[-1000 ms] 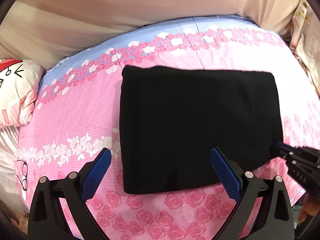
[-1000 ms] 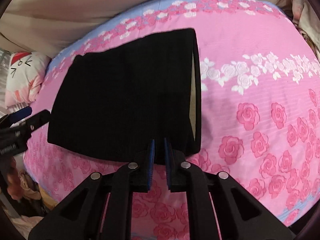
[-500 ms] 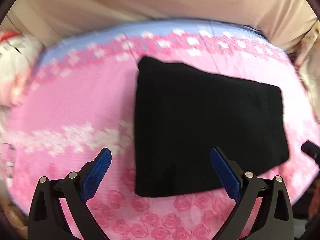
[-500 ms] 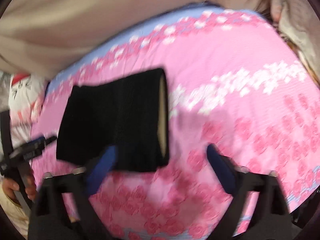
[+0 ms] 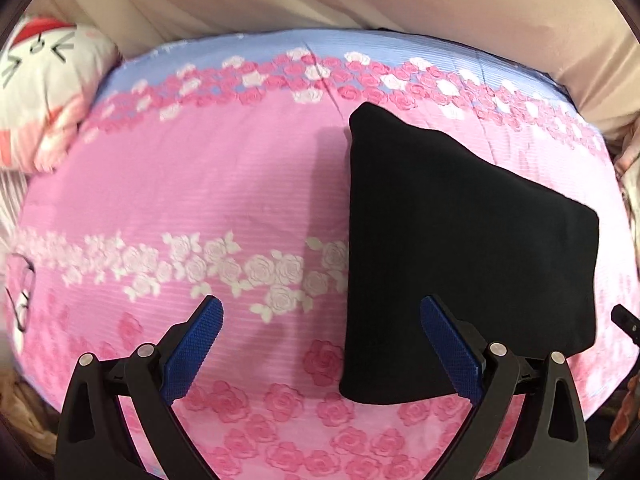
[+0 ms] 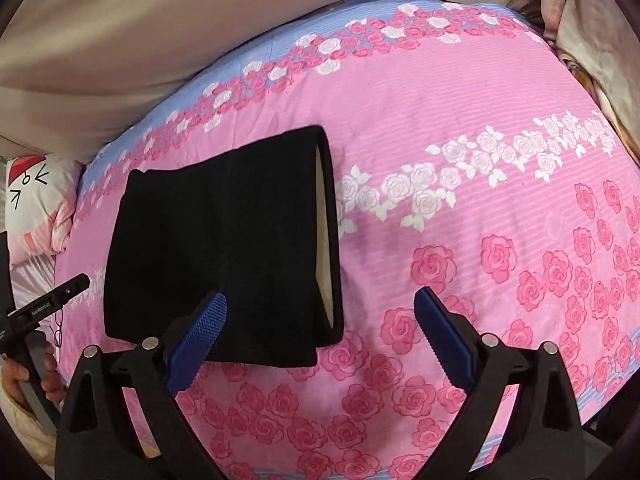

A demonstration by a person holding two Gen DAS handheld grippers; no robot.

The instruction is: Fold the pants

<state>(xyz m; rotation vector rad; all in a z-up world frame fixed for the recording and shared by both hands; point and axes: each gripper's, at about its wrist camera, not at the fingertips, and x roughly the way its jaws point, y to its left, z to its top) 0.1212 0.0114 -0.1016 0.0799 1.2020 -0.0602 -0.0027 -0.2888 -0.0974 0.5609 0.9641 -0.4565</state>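
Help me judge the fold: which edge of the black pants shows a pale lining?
The right-hand edge in the right wrist view: on the folded pants, a cream lining strip shows only there. The other edges look plain black.

Matt black knit pants (image 6: 224,248) on ribbed printed cotton bedsheet (image 6: 440,128) (soft-looking)

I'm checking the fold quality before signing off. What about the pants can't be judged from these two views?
- Black pants, left wrist view: plain black hides creases and layers.
- Pants underside, both views: hidden against the pink bedsheet.
- Left claw, right wrist view: cut off by the edge.
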